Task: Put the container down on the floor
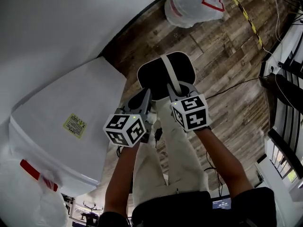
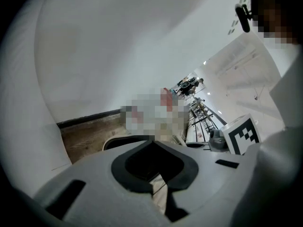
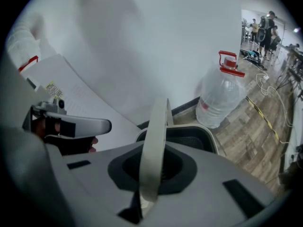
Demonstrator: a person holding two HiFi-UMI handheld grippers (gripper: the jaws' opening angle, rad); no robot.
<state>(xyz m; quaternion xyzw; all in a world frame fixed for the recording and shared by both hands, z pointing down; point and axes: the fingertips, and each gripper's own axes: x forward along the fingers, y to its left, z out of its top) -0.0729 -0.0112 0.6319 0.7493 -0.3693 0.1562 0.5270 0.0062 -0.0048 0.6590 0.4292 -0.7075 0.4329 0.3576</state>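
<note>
1 black container [image 1: 151, 74], wood floor [image 1: 227, 56], white wall [image 1: 57, 22].

Container [image 1: 151, 74] matt black plastic w/ smooth cream plastic handle [image 3: 154, 145], mesh-textured inside; floor [image 1: 227, 56] grainy wood planks; water bottle [image 3: 222, 100] clear glossy plastic.

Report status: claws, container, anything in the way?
Right claw shut on handle; left claw shut, empty. Container by the floor, contact unclear. Bottle ahead, standing apart.
</note>
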